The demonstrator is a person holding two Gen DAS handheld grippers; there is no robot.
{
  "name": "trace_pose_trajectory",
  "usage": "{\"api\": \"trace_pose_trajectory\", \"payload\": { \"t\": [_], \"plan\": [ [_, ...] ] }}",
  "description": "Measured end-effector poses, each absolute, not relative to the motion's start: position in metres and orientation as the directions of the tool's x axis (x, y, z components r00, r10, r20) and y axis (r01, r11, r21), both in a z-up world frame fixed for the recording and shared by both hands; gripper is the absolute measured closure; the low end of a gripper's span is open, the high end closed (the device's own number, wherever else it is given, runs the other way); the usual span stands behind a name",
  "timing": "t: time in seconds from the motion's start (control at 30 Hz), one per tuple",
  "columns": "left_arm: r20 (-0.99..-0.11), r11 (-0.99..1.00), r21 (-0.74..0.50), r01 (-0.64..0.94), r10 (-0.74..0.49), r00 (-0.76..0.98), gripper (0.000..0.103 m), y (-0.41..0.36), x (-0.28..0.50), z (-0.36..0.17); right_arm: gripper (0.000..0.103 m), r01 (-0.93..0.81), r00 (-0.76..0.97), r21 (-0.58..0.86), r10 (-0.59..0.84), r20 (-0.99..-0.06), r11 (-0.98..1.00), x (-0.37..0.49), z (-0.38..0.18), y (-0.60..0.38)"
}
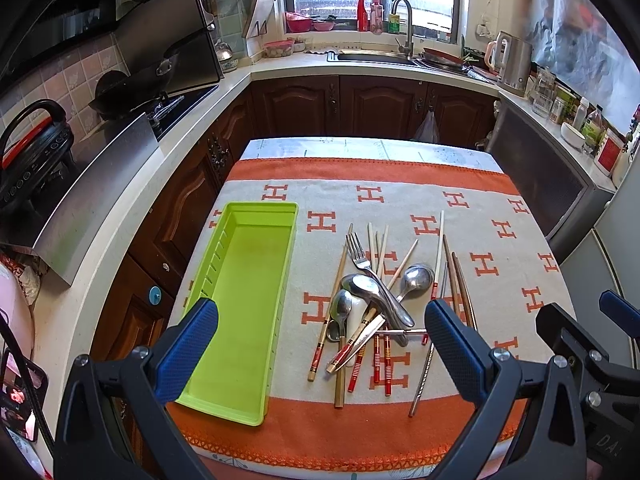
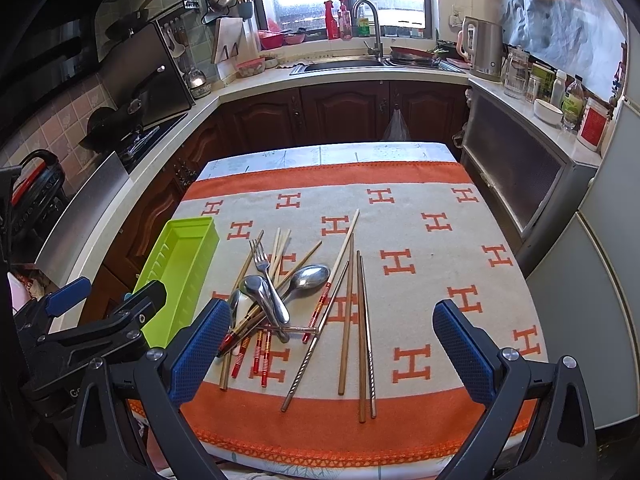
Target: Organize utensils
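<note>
Left wrist: rectangular green plastic tray [image 1: 256, 276] beside metal spoons [image 1: 376, 288].

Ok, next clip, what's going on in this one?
A person holds a hand-held gripper in each hand above a table with an orange-and-cream cloth. Both the left hand-held gripper and the right hand-held gripper are open and hold nothing. A jumbled pile of utensils, with chopsticks, spoons and a fork, lies on the cloth. The green tray beside it is empty, so sorting has not begun.

One fork [image 1: 357, 255], one green tray [image 1: 240, 280], three metal spoons [image 1: 416, 276].
</note>
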State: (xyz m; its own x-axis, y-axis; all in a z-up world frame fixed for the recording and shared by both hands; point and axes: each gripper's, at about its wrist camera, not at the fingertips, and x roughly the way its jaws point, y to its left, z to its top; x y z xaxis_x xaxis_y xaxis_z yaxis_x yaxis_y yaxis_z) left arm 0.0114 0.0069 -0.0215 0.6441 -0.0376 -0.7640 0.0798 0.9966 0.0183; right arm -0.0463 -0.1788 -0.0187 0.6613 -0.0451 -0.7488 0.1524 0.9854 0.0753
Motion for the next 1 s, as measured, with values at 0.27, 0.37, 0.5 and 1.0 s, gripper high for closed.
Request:
{"api": "trace_pose_trajectory", "payload": {
  "t": [0.27,0.37,0.5,1.0],
  "plan": [
    [-0.764,0.997,0.022,0.079,-0.034,0.644,0.001,0.005,0.011,-0.021,0.000,0.153,0.660,0.075,-0.045,-0.750,0.985,-0.044,-0.017,-0.181],
    [-0.765,0.997,0.023,0.078,-0.033,0.643,0.001,0.005,0.012,-0.020,0.000,0.152,0.660,0.076,-0.044,-0.750,0.985,-0.044,-0.016,-0.181],
    [-0.770,0.997,0.032,0.077,-0.025,0.638,0.001,0.004,0.012,-0.020,0.000,0.155,0.655,0.073,-0.047,-0.754,0.985,-0.043,-0.011,-0.185],
    [-0.792,0.992,-0.022,0.124,-0.093,0.604,0.001,-0.003,0.029,-0.025,0.000,0.161,0.629,0.106,-0.019,-0.777,0.981,-0.033,-0.017,-0.201]
  ]
}}
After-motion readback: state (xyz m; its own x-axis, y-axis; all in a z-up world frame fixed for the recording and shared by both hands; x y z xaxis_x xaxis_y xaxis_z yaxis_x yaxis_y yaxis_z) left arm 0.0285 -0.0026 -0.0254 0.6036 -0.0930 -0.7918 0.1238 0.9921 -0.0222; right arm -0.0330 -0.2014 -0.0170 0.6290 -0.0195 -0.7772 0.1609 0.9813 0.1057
